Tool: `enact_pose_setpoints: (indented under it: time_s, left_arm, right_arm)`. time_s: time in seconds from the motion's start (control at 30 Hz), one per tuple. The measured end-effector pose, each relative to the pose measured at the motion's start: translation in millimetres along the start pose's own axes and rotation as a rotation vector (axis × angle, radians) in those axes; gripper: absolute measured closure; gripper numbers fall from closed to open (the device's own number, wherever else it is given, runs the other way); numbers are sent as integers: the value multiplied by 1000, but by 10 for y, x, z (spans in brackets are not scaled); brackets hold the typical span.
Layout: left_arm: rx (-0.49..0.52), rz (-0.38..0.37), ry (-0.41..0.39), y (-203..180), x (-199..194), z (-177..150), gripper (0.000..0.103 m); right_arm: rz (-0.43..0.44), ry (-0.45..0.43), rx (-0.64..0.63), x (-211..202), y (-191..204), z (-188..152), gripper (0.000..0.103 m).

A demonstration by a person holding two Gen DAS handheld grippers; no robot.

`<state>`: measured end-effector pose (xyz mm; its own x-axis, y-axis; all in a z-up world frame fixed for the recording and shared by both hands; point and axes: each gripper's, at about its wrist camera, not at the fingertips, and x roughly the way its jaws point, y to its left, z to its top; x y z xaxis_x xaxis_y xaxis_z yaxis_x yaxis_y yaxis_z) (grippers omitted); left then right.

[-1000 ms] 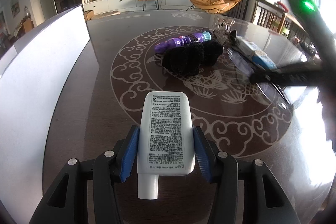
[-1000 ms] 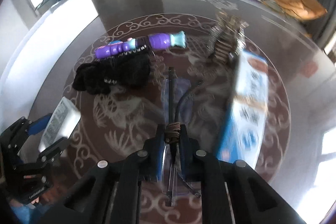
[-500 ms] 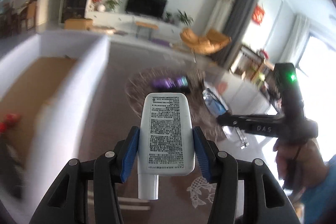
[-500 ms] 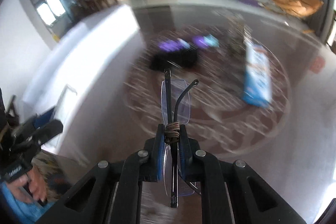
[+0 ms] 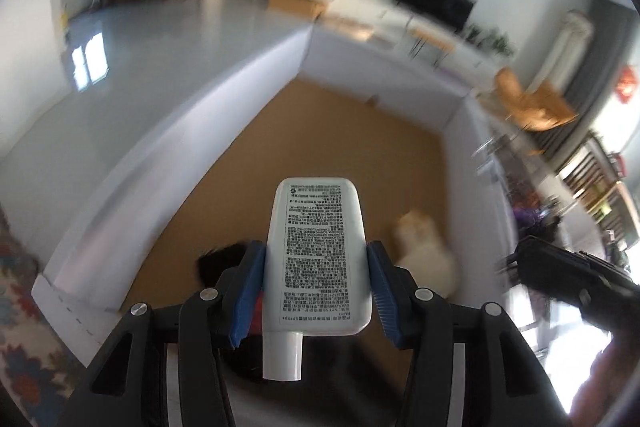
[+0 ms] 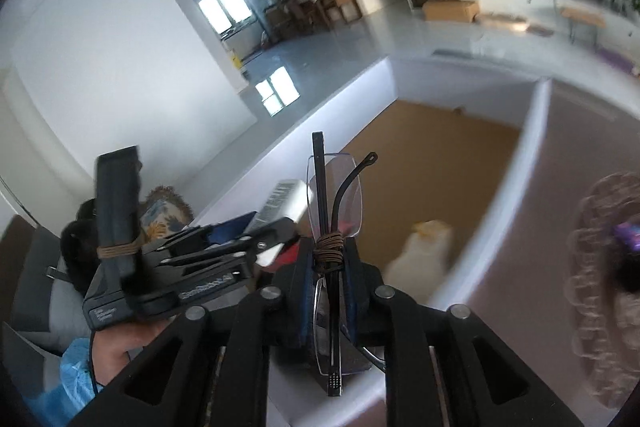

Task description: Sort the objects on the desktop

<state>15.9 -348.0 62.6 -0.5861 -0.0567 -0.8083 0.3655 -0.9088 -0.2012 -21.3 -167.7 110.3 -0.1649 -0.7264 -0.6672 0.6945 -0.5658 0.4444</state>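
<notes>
My left gripper (image 5: 318,267) is shut on a white tube (image 5: 318,251) with black print, its cap toward the camera. It hangs above a white-walled box (image 5: 200,95) with a brown floor. My right gripper (image 6: 329,259) is shut on a pair of folded glasses (image 6: 334,195), which stand upright between the pads at a brown wrapped band. It is over the box's near corner. In the right wrist view the left gripper (image 6: 260,227) and its tube (image 6: 280,201) are just to the left. The left wrist view shows the right gripper (image 5: 560,275) at the right edge.
In the box (image 6: 532,123) lie a blurred white and orange soft thing (image 5: 424,251), a black thing (image 5: 220,261) and something red (image 5: 256,311). The dark patterned table (image 6: 600,267) with a purple toy (image 6: 628,233) is to the right. A patterned rug (image 5: 16,307) is at the lower left.
Both grippers have swung left and upward, from over the patterned table to over the box. The tube and the glasses stay gripped as before.
</notes>
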Motion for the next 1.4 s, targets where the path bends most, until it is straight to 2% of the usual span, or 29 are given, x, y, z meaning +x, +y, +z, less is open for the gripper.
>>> enact_pose_setpoints:
  time_s: [0.03,0.07,0.1,0.13,0.2,0.27,0.37,0.47,0.6,0.63,0.7,0.8,0.9,1.03,1.23,1.4]
  left_arm:
    - [-12,19,28,43,61,-13,52]
    - [-20,26,36,67,88,-38,52]
    - [-22,27,32,75,95,-62,50]
    - [-25,29,18,75,102,-111,43]
    - [-43,44,-34,57,52,-205,37]
    - [-56,35,-72,-10,-30,-235,37]
    - [-18,-36,-137,-267,-224,-319,37]
    - [73,-108,-179,-632,-490,-444,35]
    - [234,-251,-205,-1391,-722,-645,15]
    - [274,-278,-201,-1601,-731,-718,8]
    - [340,-317,-179,-1949,-697,-883,3]
    - [411,-325,-112,-2430,-454,-1109,2]
    - [438,-293,-29,-2758,-22,-1249,2]
    - [474,-200,61,-3125,620,-1326,2]
    - [523,-150,59,-3441,1057,-1286,2]
    - [537,-135,25,-3459,1075,-1327,2]
  right_arm:
    - [-10,8,6,64,-18,-20,47]
    - [-34,-1,11,88,-46,-52,34]
    - [-46,-21,15,64,-69,-81,33]
    - [-35,-54,24,-17,-106,-122,31]
    - [-42,-99,36,-148,-207,-173,22]
    - [-102,-166,25,-375,-357,-259,11]
    - [-230,-245,-4,-764,-652,-542,0]
    - [-388,-241,21,-1069,-1142,-948,0]
    - [-630,-120,155,-1376,-1983,-1558,0]
    - [-683,-96,185,-1446,-2157,-1703,0]
    - [-762,-59,224,-1616,-2438,-1934,0]
    - [-832,-16,254,-1750,-2709,-2138,0]
    - [-814,-51,266,-1775,-2791,-2156,0]
    - [-809,-62,289,-1793,-2841,-2156,0]
    - [-809,-63,288,-1746,-2900,-2123,0]
    - [-807,-64,290,-1752,-2928,-2132,0]
